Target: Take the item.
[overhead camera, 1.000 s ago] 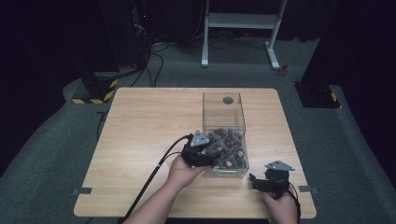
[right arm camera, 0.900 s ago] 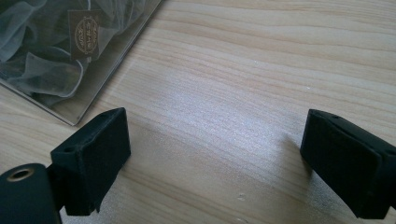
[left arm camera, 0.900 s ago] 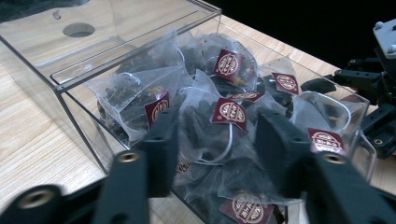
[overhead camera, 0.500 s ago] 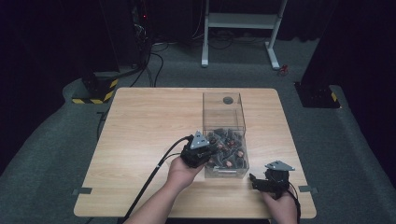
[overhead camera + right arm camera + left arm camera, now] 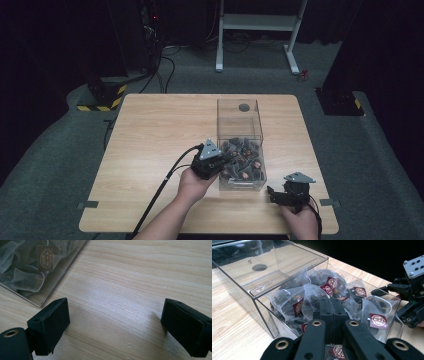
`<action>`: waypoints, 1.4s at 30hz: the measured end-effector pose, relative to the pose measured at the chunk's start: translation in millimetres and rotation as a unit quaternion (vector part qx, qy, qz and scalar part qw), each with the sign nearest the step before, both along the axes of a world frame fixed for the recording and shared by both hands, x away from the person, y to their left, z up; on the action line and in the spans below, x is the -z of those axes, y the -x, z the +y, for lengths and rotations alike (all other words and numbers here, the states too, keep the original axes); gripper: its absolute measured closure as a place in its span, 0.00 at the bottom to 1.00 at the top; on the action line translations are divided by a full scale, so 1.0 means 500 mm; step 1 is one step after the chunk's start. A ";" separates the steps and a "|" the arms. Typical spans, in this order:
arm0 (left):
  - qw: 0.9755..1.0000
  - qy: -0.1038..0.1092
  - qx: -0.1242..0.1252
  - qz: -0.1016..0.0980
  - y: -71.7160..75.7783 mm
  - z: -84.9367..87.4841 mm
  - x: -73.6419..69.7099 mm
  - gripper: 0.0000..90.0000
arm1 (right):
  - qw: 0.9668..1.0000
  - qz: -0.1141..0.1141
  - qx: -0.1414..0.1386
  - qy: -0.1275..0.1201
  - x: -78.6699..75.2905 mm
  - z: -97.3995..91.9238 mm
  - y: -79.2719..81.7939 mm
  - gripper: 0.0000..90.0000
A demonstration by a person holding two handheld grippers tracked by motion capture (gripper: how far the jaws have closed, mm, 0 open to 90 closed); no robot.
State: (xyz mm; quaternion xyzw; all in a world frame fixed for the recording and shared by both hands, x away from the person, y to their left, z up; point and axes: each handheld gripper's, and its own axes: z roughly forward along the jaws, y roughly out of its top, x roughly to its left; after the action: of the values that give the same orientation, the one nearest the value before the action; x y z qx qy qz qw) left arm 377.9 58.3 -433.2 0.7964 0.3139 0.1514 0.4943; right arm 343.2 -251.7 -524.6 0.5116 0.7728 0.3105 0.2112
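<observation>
A clear plastic box (image 5: 239, 125) stands right of the table's middle, its lid with a round hole (image 5: 259, 267) tipped up. Several mesh tea bags (image 5: 244, 156) with dark red tags (image 5: 298, 307) fill its near half. My left gripper (image 5: 220, 165) reaches in over the box's left wall; its jaws are shut, tips (image 5: 332, 302) pressed in among the bags. Whether they pinch mesh is hidden. My right gripper (image 5: 274, 194) rests near the table's front right, beside the box (image 5: 30, 272). It stands open (image 5: 115, 322) over bare wood, and appears at the right of the left gripper view (image 5: 409, 297).
The wooden table (image 5: 160, 130) has bare room on its left and far side. The left gripper's cable (image 5: 160, 192) trails off the front edge. On the floor beyond are a white frame (image 5: 260, 25) and a yellow-black striped base (image 5: 102, 97).
The left gripper has shifted very slightly at the box's left wall. The right gripper has not moved.
</observation>
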 end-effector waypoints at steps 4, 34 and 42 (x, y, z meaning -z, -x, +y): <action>1.000 0.007 0.000 -0.004 0.003 0.003 -0.006 1.00 | 1.000 0.000 0.000 0.000 0.000 0.000 0.000 0.09; 0.999 0.045 -0.012 -0.024 0.008 0.032 -0.035 1.00 | 1.000 0.000 0.000 0.000 0.000 0.000 0.000 0.09; 0.998 0.047 -0.012 -0.026 0.010 0.037 -0.039 1.00 | 1.000 0.000 0.000 0.000 0.000 0.000 0.000 0.09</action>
State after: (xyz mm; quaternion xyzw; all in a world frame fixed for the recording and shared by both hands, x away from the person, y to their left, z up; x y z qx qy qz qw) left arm 373.1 77.0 -413.7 0.7643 0.3176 0.1628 0.5371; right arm 343.2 -251.7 -524.6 0.5115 0.7728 0.3106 0.2112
